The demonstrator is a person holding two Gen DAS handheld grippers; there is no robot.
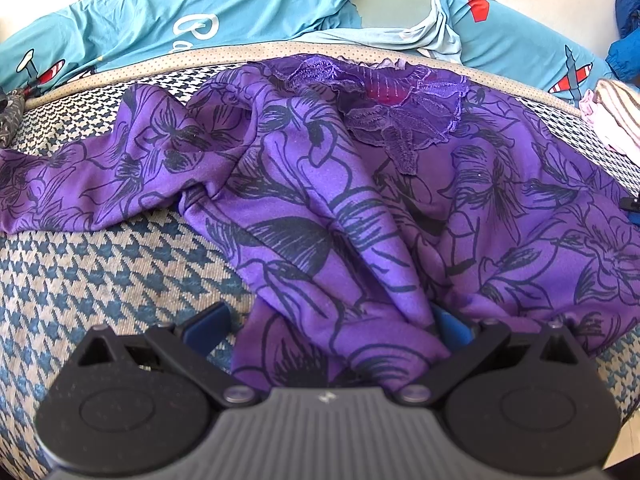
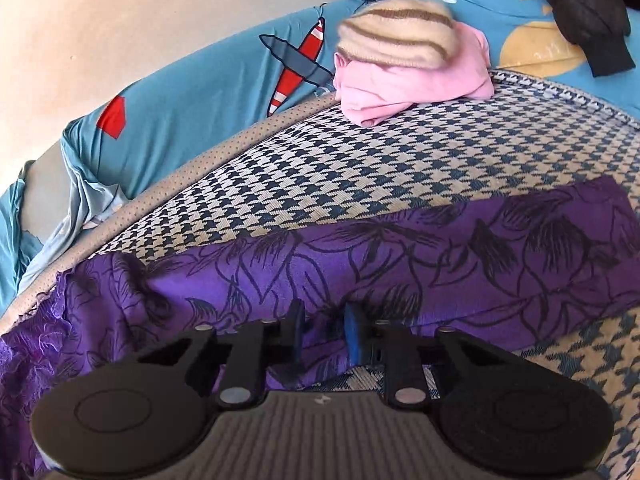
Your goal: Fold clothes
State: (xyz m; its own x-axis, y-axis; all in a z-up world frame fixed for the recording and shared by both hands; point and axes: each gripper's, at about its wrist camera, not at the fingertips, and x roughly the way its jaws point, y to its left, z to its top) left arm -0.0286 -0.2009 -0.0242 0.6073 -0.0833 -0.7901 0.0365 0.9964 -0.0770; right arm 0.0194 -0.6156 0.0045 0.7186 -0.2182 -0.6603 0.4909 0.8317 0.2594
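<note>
While low over purple garment [image 1: 320,208] | left hand-held gripper [image 1: 328,328] spread wide (cloth between) | right hand-held gripper [image 2: 324,336] narrowly parted

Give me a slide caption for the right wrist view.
Right gripper nearly closed over the purple floral garment on a houndstooth cushion, folded pink and striped clothes stacked behind.

White script on the teal sheet [image 1: 192,12] is too partial to read
</note>
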